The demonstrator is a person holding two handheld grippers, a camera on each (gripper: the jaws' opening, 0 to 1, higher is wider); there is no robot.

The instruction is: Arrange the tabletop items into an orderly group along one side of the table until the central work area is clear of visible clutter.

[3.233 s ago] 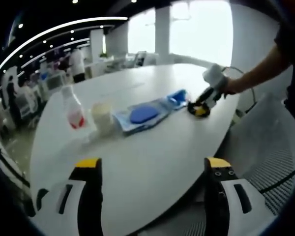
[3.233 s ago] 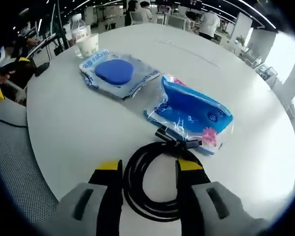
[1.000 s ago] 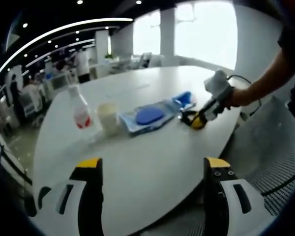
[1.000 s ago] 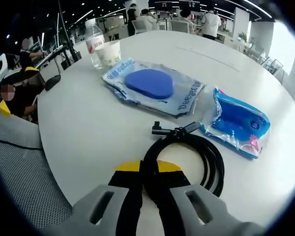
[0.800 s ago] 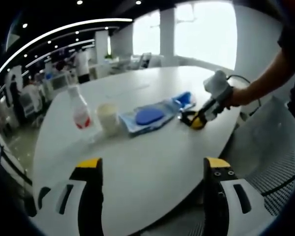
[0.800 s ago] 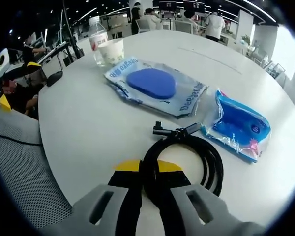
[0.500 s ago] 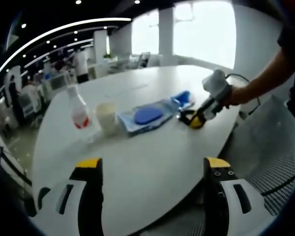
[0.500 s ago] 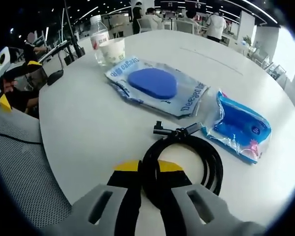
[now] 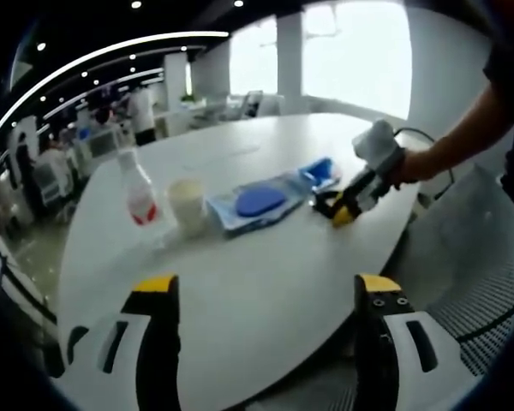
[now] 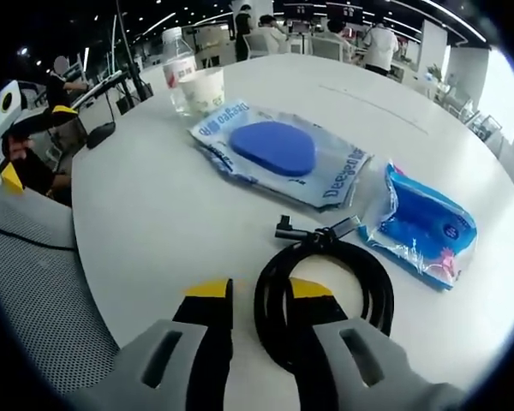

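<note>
The coiled black cable lies on the white table near its edge, just beside a small blue packet and next to a larger clear pouch holding a blue pad. Further along the same line stand a paper cup and a water bottle, the two close together. The right tool sits at the near rim of the coil with its jaws parted narrowly; one strand of the loop runs between them, but the gap on the left side suggests they are not clamped on it. In the left gripper view the left tool hangs wide open off the table's near edge, holding nothing, and the right tool shows beside the cable.

The row looks nearly formed (bottle, cup, pouch, packet, cable). To finish this step well, lift the tool straight up off the coil so a jaw does not snag the loop and drag it out of line. If the coil needs nudging, push at its rim, not at the loose plug ends, which would probably let it unwind toward the packet.
</note>
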